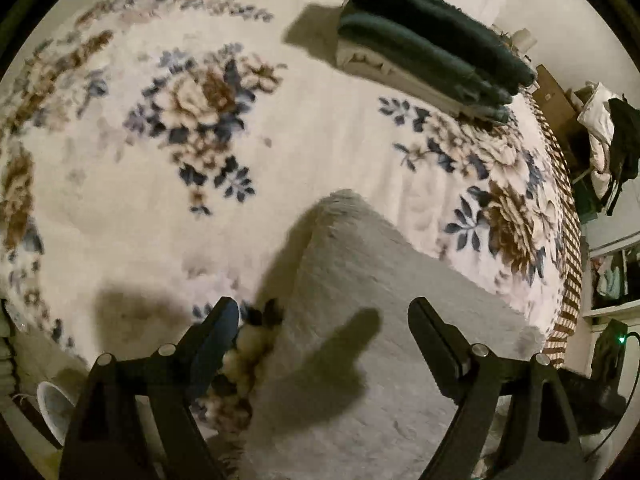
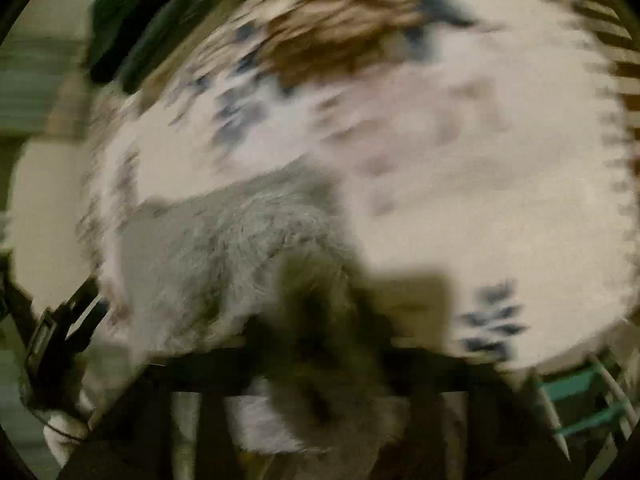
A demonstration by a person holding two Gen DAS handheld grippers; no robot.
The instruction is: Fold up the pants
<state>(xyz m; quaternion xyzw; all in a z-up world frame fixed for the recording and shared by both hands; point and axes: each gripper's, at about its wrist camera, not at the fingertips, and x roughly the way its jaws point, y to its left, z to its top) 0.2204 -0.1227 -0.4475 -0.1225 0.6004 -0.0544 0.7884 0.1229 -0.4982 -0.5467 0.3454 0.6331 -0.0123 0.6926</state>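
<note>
The pants are a pale grey, fuzzy fleece garment lying on a bed covered by a cream blanket with blue and brown floral print. In the left wrist view the garment occupies the near centre and near right of the bed, with one rounded end pointing toward the far side.

The left gripper hangs over the near part of the pants with its fingers spread wide. Nothing is between them (only their shadow falls on the fleece), and the pads do not press on the fabric. The left finger sits over the left edge of the garment, where the floral blanket shows just beside it.

At the far right of the bed lies a stack of folded clothes, dark green pieces on top of lighter ones, well apart from the pants. A white cup shows at the near left edge, off the bed.

The right wrist view is heavily blurred. The right gripper appears as a dark mass at the near centre, over the grey fleece. Whether its fingers are closed on the fabric cannot be told. The left gripper shows at the left edge of this view.
</note>
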